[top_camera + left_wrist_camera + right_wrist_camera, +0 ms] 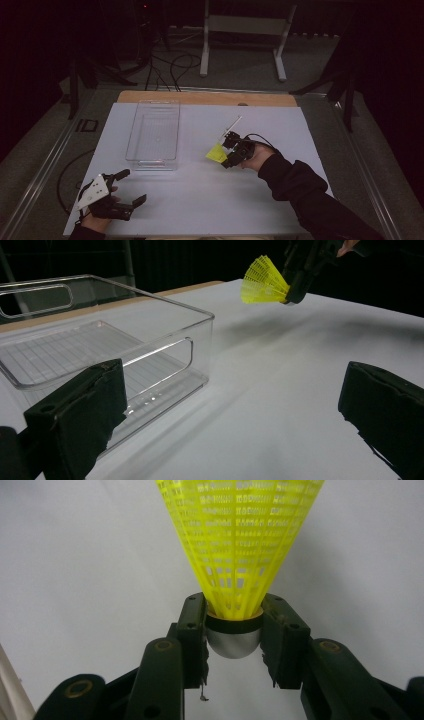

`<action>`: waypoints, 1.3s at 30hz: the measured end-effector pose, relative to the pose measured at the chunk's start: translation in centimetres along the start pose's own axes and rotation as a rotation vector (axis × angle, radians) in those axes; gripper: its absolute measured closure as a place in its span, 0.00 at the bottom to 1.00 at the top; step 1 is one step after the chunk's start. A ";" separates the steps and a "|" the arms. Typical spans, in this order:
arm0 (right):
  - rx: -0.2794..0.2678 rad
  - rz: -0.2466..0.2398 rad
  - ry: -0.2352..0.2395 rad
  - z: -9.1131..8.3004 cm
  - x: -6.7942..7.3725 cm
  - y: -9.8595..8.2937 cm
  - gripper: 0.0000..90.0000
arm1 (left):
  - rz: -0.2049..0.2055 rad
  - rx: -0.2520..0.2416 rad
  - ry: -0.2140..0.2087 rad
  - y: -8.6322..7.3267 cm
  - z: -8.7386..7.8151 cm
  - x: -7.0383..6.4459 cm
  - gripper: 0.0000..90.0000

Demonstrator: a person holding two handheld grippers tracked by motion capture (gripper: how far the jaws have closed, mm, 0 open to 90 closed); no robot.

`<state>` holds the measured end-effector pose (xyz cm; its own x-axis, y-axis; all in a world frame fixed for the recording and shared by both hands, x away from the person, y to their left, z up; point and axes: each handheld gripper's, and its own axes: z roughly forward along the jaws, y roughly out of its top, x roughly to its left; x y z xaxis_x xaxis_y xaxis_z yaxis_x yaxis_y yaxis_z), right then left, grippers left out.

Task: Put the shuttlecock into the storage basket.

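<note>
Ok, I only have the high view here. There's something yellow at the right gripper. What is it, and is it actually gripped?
Observer: A yellow shuttlecock; the right gripper is shut on its rounded grey base.
Operator: Touching the table?
Observer: No, the left gripper view shows it held above the white table.
Operator: And the left gripper?
Observer: Its fingers stand wide apart with nothing between them, near the clear bin.

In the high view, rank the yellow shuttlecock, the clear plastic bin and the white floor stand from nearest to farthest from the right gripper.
1. Yellow plastic shuttlecock: clamped in the right gripper.
2. Clear plastic bin: to its left on the table.
3. White metal floor stand: on the floor beyond the table's far edge.
</note>
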<state>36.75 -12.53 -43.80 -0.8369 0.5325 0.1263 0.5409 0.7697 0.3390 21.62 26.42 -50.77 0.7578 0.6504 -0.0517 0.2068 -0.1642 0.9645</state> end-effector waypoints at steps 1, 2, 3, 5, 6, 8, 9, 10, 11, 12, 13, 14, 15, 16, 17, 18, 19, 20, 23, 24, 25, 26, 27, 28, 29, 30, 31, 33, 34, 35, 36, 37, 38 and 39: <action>-0.005 0.002 -0.009 0.0 0.2 0.1 0.72 | -0.001 -0.001 -0.001 0.0 0.0 0.0 0.00; -0.009 -0.002 -0.022 0.1 0.4 0.2 0.72 | -0.001 0.000 -0.001 0.0 0.0 0.0 0.00; -0.006 -0.002 -0.026 0.1 0.6 0.3 0.72 | 0.000 0.000 0.000 0.0 0.0 0.0 0.00; -0.006 -0.001 -0.027 0.1 0.9 0.4 0.72 | 0.000 0.000 -0.001 0.0 0.0 0.0 0.00; -0.003 0.009 -0.022 0.1 1.0 0.5 0.72 | 0.002 0.001 -0.001 0.0 0.0 0.0 0.00; 0.001 0.017 -0.013 0.2 1.2 0.7 0.72 | 0.002 0.002 -0.001 0.0 0.0 0.0 0.00; 0.001 0.023 -0.015 0.1 1.4 0.8 0.72 | 0.002 0.002 -0.001 0.0 0.0 0.0 0.00; 0.004 0.016 -0.014 0.0 1.6 0.9 0.72 | 0.001 0.001 -0.001 0.0 0.0 0.0 0.00; 0.001 0.022 -0.003 -0.1 1.7 1.0 0.72 | 0.001 0.002 -0.001 0.0 0.0 0.0 0.00; -0.002 0.025 -0.003 -0.3 1.9 1.2 0.72 | 0.003 0.003 -0.001 0.0 0.0 0.0 0.00; -0.003 0.016 -0.002 -0.4 2.1 1.3 0.72 | 0.002 0.003 -0.002 0.0 0.0 0.0 0.00; -0.008 0.018 0.003 -0.7 2.2 1.5 0.72 | 0.003 0.002 -0.001 0.0 0.0 0.0 0.00; -0.014 0.020 0.007 -0.9 2.4 1.6 0.72 | 0.003 0.003 -0.001 0.0 0.0 -0.1 0.00; -0.017 0.016 0.005 -1.1 2.5 1.8 0.72 | 0.003 0.002 -0.001 0.0 0.0 -0.1 0.00; -0.024 0.018 0.006 -1.3 2.7 2.0 0.72 | 0.003 0.002 -0.001 0.0 0.0 -0.1 0.00; -0.027 0.022 0.012 -1.5 2.9 2.1 0.72 | 0.003 0.001 -0.001 0.0 0.0 -0.1 0.00; -0.026 0.014 0.008 -1.7 3.1 2.3 0.72 | 0.003 0.002 -0.001 0.0 0.0 -0.1 0.00; -0.025 0.009 0.009 -1.9 3.2 2.4 0.72 | 0.003 0.001 0.000 0.0 0.0 -0.1 0.00; -0.021 -0.001 0.013 -2.2 3.7 2.8 0.72 | 0.003 0.001 0.000 0.0 0.0 -0.1 0.00; -0.021 0.000 0.015 -2.4 3.8 3.0 0.72 | 0.003 0.001 -0.001 0.0 0.0 -0.1 0.00; -0.015 0.000 0.010 -2.5 3.9 3.2 0.72 | 0.002 0.000 -0.001 0.0 0.0 -0.1 0.00; -0.012 -0.008 0.010 -2.6 4.0 3.3 0.72 | 0.002 0.001 -0.001 0.0 0.0 -0.1 0.00; -0.009 0.003 0.015 -2.8 4.2 3.5 0.72 | 0.002 0.001 -0.002 0.0 0.0 -0.1 0.00; -0.009 -0.006 0.012 -3.0 4.2 3.8 0.72 | 0.002 0.001 -0.002 0.0 0.0 -0.1 0.00; -0.008 -0.008 0.007 -3.2 4.4 4.0 0.72 | 0.001 0.001 -0.002 0.0 0.0 -0.1 0.00; -0.010 -0.011 0.005 -3.5 4.5 4.2 0.72 | 0.002 0.002 -0.002 0.0 0.0 -0.1 0.00; -0.012 -0.011 0.006 -3.7 4.6 4.4 0.72 | 0.002 0.001 -0.002 0.0 0.0 -0.1 0.00; -0.015 -0.019 0.002 -4.1 4.8 4.9 0.72 | 0.002 0.001 -0.003 0.0 0.0 -0.1 0.00; -0.017 -0.021 0.004 -4.2 4.9 5.1 0.72 | 0.001 0.000 -0.003 0.0 0.0 -0.1 0.00; -0.024 -0.019 0.003 -4.4 5.0 5.4 0.72 | 0.001 0.000 -0.004 0.0 0.0 -0.1 0.00; -0.023 -0.025 0.002 -4.4 5.1 5.6 0.72 | 0.000 0.000 -0.004 0.0 0.0 -0.1 0.00; -0.025 -0.030 0.003 -4.5 5.2 5.8 0.72 | 0.002 0.001 -0.004 0.0 0.0 -0.1 0.00; -0.027 -0.029 0.003 -4.5 5.3 6.0 0.72 | 0.002 0.001 -0.004 0.0 0.0 -0.1 0.00; -0.026 -0.032 0.006 -4.5 5.4 6.2 0.72 | -0.001 -0.001 -0.005 0.0 0.0 -0.1 0.00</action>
<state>35.24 -6.45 -36.76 -0.8542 0.5059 0.1202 0.5117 0.7768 0.3670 21.56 26.38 -50.75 0.7608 0.6468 -0.0540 0.2070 -0.1630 0.9647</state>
